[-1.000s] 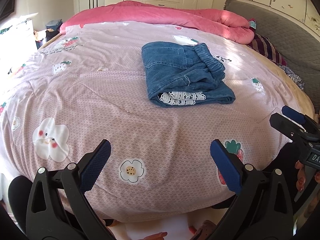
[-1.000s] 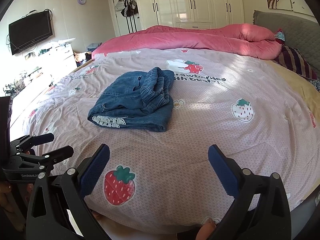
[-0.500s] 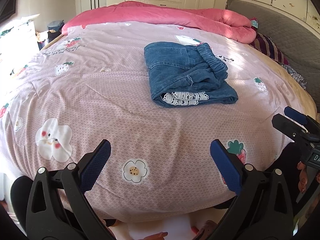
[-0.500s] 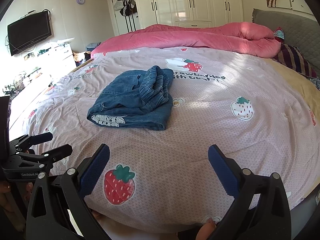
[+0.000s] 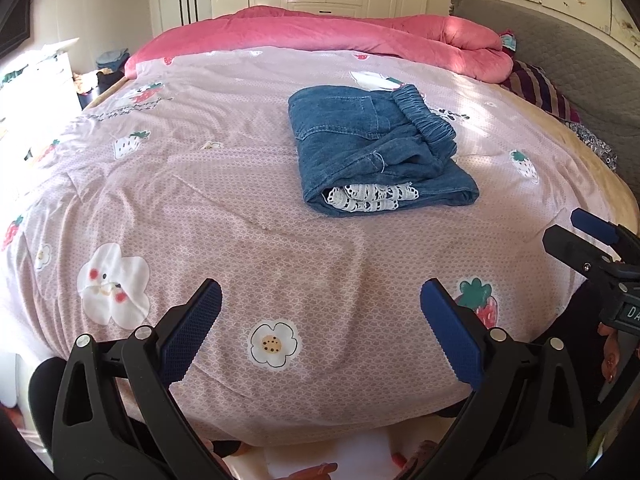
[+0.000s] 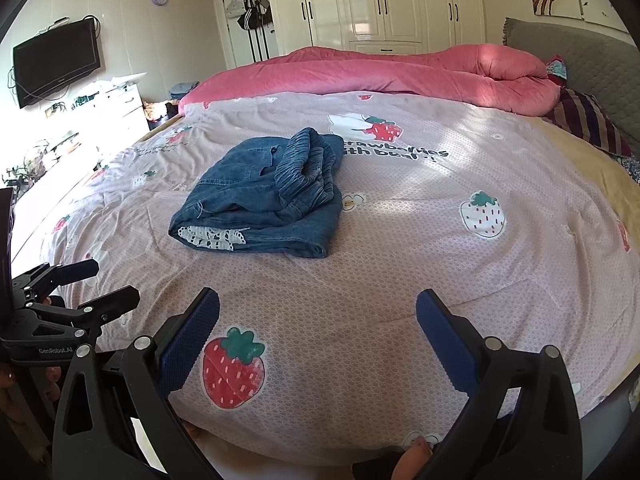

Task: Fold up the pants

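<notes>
Blue denim pants (image 5: 372, 148) lie folded into a compact stack in the middle of the bed, white lace trim showing at the near edge and the elastic waistband bunched on top. The right wrist view shows the same pants (image 6: 264, 192) left of centre. My left gripper (image 5: 320, 312) hangs open over the near edge of the bed, well short of the pants, with nothing between its blue pads. My right gripper (image 6: 318, 320) is open too, equally far back and empty. Each gripper appears at the side of the other's view.
The bed wears a pink sheet (image 5: 200, 208) printed with strawberries and flowers. A rolled pink duvet (image 5: 360, 36) lies along the far side, a striped pillow (image 6: 588, 120) and grey headboard (image 6: 580, 48) at the right. White wardrobes, a drawer unit and a wall TV (image 6: 56, 60) stand beyond.
Both views have shifted slightly, so the pants sit a little to the right and lower in the left wrist view. Both grippers stay open and away from the pants.
</notes>
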A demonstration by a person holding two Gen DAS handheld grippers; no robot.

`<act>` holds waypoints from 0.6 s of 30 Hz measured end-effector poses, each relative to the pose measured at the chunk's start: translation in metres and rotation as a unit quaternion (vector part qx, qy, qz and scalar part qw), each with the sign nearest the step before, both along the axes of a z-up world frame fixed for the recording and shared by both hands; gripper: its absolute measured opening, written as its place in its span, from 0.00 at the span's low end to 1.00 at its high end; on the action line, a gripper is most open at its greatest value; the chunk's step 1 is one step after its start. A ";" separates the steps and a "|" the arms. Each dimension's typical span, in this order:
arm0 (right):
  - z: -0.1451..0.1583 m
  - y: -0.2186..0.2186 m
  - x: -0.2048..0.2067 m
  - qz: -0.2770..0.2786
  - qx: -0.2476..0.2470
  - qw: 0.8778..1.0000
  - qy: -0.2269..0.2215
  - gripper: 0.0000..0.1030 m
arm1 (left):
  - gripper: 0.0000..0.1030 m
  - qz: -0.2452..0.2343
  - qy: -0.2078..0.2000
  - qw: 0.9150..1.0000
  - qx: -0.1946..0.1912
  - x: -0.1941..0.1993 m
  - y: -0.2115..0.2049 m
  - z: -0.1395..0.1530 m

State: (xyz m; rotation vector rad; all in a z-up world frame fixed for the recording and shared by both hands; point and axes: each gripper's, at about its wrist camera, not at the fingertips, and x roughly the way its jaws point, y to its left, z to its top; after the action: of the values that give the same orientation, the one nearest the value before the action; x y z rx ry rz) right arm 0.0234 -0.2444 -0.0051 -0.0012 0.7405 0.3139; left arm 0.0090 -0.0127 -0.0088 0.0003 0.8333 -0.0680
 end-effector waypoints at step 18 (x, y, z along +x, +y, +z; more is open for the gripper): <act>-0.011 -0.029 0.033 -0.046 -0.008 0.999 0.016 0.96 | 0.91 -0.007 -0.012 0.999 -0.031 0.008 0.017 0.008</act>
State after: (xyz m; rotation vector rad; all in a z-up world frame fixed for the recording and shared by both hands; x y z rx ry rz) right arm 0.0560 -0.2730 -0.0164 0.0227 0.7727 0.2198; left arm 0.0167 0.0040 -0.0011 -0.0521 0.8063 -0.1067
